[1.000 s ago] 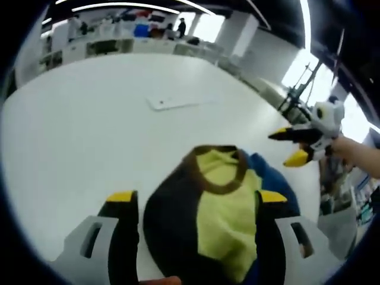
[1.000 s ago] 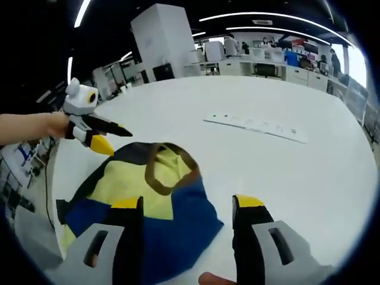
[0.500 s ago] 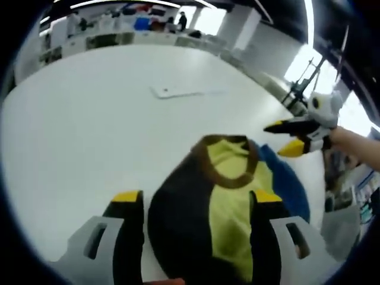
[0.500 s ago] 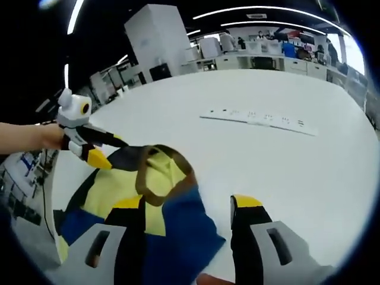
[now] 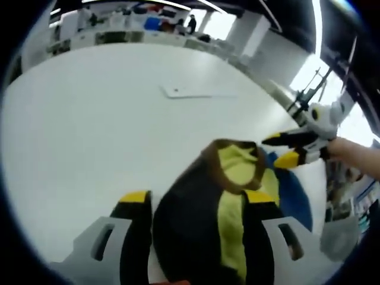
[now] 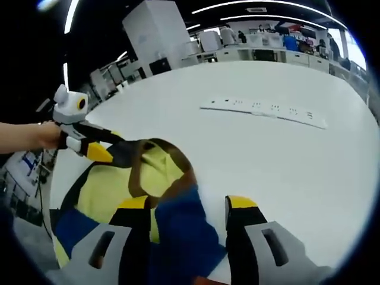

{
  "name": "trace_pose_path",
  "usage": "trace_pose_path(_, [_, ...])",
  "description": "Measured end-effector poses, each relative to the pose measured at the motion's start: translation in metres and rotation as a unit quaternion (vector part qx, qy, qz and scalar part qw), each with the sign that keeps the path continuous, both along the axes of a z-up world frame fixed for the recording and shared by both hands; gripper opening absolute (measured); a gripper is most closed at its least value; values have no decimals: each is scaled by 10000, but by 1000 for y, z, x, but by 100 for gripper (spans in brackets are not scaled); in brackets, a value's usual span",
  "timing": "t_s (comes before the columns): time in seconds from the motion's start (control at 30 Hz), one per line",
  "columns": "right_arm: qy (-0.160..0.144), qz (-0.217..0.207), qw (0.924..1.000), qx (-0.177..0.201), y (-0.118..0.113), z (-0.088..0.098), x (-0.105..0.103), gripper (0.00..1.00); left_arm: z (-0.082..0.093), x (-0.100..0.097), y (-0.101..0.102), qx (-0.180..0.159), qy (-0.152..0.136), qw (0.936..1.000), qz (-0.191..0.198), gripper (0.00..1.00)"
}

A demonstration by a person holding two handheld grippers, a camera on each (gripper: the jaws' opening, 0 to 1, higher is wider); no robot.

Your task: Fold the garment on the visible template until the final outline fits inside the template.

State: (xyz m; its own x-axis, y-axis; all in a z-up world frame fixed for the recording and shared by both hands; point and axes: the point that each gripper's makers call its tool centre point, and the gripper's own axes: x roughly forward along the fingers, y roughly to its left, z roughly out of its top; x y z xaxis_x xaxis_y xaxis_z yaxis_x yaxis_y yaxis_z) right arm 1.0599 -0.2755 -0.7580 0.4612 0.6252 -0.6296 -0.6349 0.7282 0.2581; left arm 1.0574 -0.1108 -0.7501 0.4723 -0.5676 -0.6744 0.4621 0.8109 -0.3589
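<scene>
Garment bunched on white table: black, yellow, blue panels, brown collar. Left gripper jaws spread wide with cloth lying between them; grip cannot be told. Right gripper likewise wide, astride the blue part. White strip farther back, markings unreadable.

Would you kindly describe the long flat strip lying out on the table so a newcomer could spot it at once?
Start from the big white table. Beyond the bunched yellow, blue and dark garment near the right gripper, a long, thin white strip lies flat by itself. A row of small dark marks along its length, and its pale, rigid look, set it apart from the colourful cloth.
</scene>
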Motion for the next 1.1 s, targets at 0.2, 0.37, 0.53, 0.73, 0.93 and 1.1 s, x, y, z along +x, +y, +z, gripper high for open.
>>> trace_pose_path(0.2, [69,14,10000,-12,0,-5,-2,42,-3,0,1,-33,49,10000,42,50])
trace_pose_path(0.37, [83,0,10000,25,0,-4,-1,36,-5,1,5,-31,59,9999,110,47])
trace_pose_path(0.53, [179,-11,9997,173,4,-4,-2,27,-6,1,7,21,48,9999,107,43])
trace_pose_path(0.73, [229,0,9996,163,-1,-1,-6,19,-7,0,10,104,23,9999,79,37])
trace_pose_path(0.93, [243,-75,9994,247,-6,3,-6,8,-9,-3,16,232,-11,9997,39,29])
trace_pose_path(1.1, [271,-94,9992,264,-8,2,-6,3,-9,-3,20,305,-68,9995,56,21])
